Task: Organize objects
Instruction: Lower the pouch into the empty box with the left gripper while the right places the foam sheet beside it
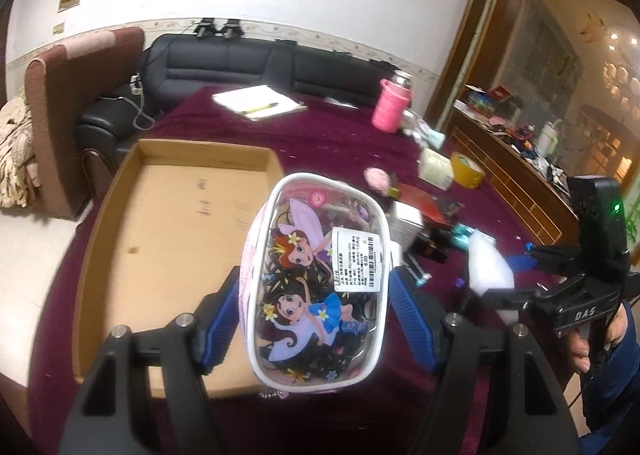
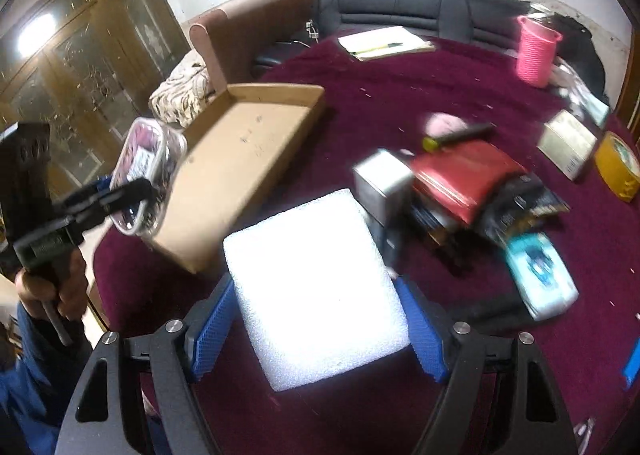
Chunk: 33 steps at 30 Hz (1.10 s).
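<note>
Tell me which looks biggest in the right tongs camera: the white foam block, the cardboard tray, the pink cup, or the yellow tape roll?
1. Cardboard tray and white foam block: both look about as big, but the foam is close to the camera, so I can't rank them.
2. Pink cup and yellow tape roll: they look much alike.

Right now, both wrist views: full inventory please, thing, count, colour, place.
cardboard tray: 1, brown, table left, nothing in it
cartoon pouch: 1, clear with white trim, held above the tray's near edge
foam block: 1, white, held above the table
tablecloth: 1, maroon, over the table
notepad: 1, white, far edge, pen on top
bottle sleeve: 1, pink, far right
tape roll: 1, yellow, right edge
red packet: 1, in the central pile
grey box: 1, beside the red packet
left gripper: 1, black with blue pads, clamping the pouch
right gripper: 1, same colours, clamping the foam
</note>
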Each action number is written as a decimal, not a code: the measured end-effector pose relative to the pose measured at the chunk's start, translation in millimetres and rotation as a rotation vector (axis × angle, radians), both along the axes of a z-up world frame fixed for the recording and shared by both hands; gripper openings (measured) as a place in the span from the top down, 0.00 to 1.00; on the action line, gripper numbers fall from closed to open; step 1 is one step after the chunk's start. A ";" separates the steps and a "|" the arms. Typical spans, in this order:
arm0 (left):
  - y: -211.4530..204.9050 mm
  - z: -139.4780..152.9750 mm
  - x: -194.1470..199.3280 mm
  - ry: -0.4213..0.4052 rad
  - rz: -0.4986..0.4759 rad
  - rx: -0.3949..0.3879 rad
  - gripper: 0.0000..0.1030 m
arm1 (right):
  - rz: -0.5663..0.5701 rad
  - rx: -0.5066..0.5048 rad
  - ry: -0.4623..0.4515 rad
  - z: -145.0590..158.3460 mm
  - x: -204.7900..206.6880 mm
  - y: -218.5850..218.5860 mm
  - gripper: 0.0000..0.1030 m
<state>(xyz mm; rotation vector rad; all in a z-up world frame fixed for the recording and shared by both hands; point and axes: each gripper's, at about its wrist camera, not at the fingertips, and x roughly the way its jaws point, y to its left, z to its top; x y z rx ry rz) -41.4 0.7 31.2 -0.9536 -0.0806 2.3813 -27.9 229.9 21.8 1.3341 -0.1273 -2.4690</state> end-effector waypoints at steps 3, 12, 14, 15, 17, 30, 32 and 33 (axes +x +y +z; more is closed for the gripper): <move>-16.6 2.8 -15.0 -0.011 0.031 -0.018 0.31 | 0.011 -0.017 -0.001 6.4 -27.2 -25.0 0.19; -56.8 0.9 -92.0 -0.091 0.119 -0.088 0.31 | -0.024 -0.034 -0.049 2.1 -134.6 -100.5 0.19; -57.5 -4.3 -114.0 -0.124 0.115 -0.106 0.31 | -0.050 -0.038 -0.068 -5.6 -159.6 -111.3 0.19; -57.4 -6.5 -122.8 -0.134 0.125 -0.120 0.31 | -0.058 -0.040 -0.078 -9.9 -173.2 -116.6 0.19; -53.4 -13.3 -141.8 -0.165 0.117 -0.150 0.31 | -0.089 -0.057 -0.107 -20.4 -194.0 -120.3 0.19; -40.3 -50.7 -205.9 -0.248 0.114 -0.183 0.31 | -0.229 -0.104 -0.199 -57.5 -254.5 -109.2 0.17; -40.0 -51.3 -211.4 -0.249 0.120 -0.181 0.31 | -0.220 -0.112 -0.207 -58.3 -256.1 -111.2 0.17; -40.3 -51.8 -213.1 -0.249 0.123 -0.181 0.31 | -0.218 -0.119 -0.211 -59.2 -256.6 -111.3 0.17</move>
